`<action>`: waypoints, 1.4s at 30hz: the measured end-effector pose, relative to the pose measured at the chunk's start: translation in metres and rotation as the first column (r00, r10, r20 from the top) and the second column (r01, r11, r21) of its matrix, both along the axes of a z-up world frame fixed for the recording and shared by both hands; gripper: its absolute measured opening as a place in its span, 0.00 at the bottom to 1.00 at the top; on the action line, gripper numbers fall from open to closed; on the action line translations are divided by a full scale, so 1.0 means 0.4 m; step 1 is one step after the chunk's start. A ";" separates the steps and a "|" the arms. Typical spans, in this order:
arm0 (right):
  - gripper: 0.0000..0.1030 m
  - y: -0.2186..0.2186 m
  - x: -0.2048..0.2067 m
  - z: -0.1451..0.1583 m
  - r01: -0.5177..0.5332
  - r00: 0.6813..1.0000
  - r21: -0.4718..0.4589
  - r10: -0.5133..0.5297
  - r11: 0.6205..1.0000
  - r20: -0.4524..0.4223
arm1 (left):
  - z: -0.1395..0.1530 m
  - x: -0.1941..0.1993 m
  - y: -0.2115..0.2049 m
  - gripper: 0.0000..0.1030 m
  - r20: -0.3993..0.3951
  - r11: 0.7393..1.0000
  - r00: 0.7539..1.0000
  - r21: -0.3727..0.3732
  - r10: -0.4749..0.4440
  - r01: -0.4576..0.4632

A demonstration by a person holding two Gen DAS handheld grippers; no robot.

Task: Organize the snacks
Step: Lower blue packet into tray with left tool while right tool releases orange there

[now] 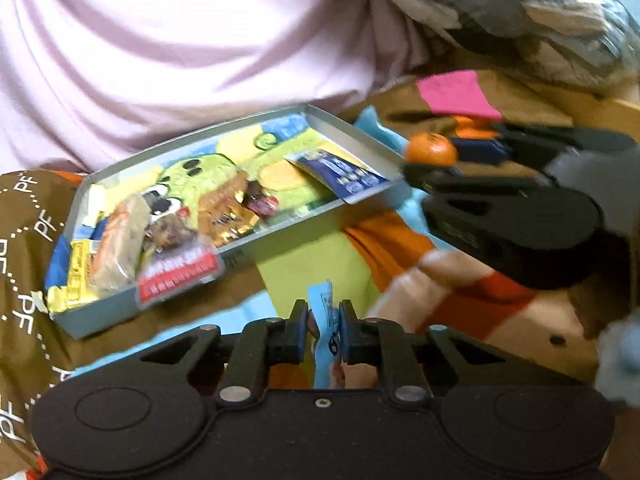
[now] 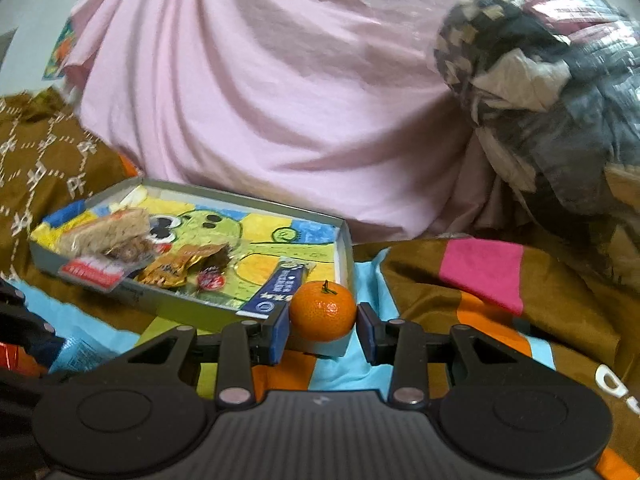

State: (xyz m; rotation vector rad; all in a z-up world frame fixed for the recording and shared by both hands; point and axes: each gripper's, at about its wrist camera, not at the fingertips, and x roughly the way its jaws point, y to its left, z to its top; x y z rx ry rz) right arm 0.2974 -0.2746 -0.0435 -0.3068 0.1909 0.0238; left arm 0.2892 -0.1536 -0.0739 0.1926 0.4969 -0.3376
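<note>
My left gripper (image 1: 324, 314) is shut on a thin light-blue snack packet (image 1: 322, 296) that stands upright between its pads, just above the colourful blanket. My right gripper (image 2: 323, 320) is shut on a small mandarin (image 2: 322, 310), held by its sides close to the near right corner of the tray. The left wrist view shows that same mandarin (image 1: 431, 148) at the tray's right end. The shallow grey tray (image 2: 240, 200) has a green cartoon lining. In it lie a red-and-white packet (image 1: 180, 274), a gold wrapper (image 1: 228, 212), a bready packet (image 1: 120, 240) and a blue sachet (image 1: 344, 176).
The tray rests on a striped blanket (image 2: 400, 368) of blue, orange, lime and brown over a soft surface. Pink bedding (image 2: 280, 100) bulges right behind the tray. A clear plastic bag of dark fabric (image 2: 540, 100) sits at the back right, and brown patterned cloth (image 2: 48, 152) lies left.
</note>
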 end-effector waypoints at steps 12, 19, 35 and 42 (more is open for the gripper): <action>0.40 -0.024 0.033 0.012 0.003 0.999 0.025 -0.004 1.000 0.054 | 0.105 0.056 0.014 0.16 0.120 0.994 0.991 -0.098 0.064 -0.053; 0.40 -0.032 0.090 0.003 0.009 1.000 0.079 -0.011 0.997 0.019 | 0.145 0.166 0.001 0.16 0.125 0.978 0.982 -0.167 0.144 -0.123; 0.40 -0.022 0.134 -0.019 -0.001 0.999 0.123 0.006 0.992 -0.038 | 0.112 0.294 -0.034 0.17 0.090 0.967 0.976 -0.181 0.200 -0.181; 0.45 -0.024 0.144 -0.016 0.000 0.999 0.134 0.006 0.991 -0.046 | 0.085 0.325 -0.026 0.19 0.028 0.953 0.970 -0.199 0.240 -0.230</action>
